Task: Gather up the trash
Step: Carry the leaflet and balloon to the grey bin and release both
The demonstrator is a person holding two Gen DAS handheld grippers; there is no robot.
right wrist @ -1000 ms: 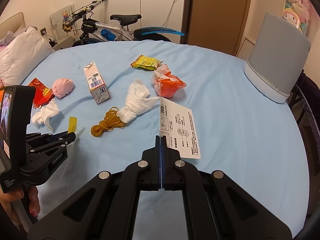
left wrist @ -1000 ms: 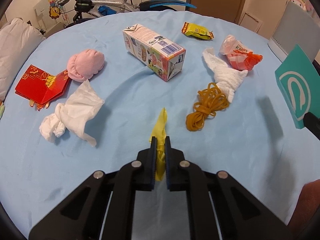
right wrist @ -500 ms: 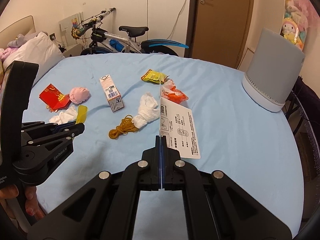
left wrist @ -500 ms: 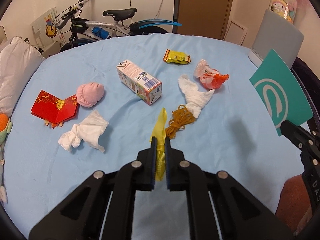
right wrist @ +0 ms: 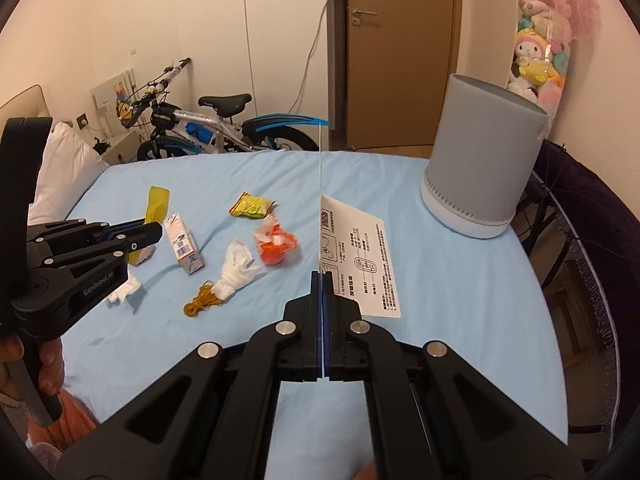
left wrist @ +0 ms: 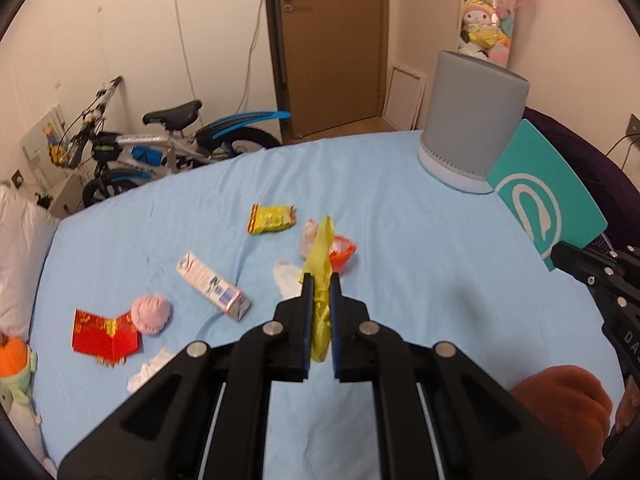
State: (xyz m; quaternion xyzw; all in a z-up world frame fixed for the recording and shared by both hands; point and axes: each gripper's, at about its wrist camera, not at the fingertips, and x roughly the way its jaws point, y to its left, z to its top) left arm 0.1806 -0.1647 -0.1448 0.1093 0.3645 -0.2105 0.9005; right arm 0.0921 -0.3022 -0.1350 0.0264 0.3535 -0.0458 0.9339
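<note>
You have both grippers lifted well clear of the bed (left wrist: 420,240) now, where a second ago they sat low over the sheet. Your left gripper (left wrist: 320,292) is clenched on the yellow strip (left wrist: 321,256), which hangs free in the air. Your right gripper (right wrist: 322,280) is pinched fully closed on the edge of the folded leaflet (right wrist: 356,252), also off the sheet.

So two pieces are collected and in transit. Beyond them, toward the middle of the bed, trash remains: the crumpled tissue (right wrist: 236,272) touching the tangle of rubber bands (right wrist: 202,302), the carton (right wrist: 184,246), the orange wrapper (right wrist: 276,244) and the yellow packet (right wrist: 251,205) farther back. Near the left edge lie a second tissue (left wrist: 150,366), the red envelope (left wrist: 106,332) and the pink puff (left wrist: 152,314).

The grey bin (right wrist: 484,160) stands at the far right corner, and that looks like where both loads should go next.
</note>
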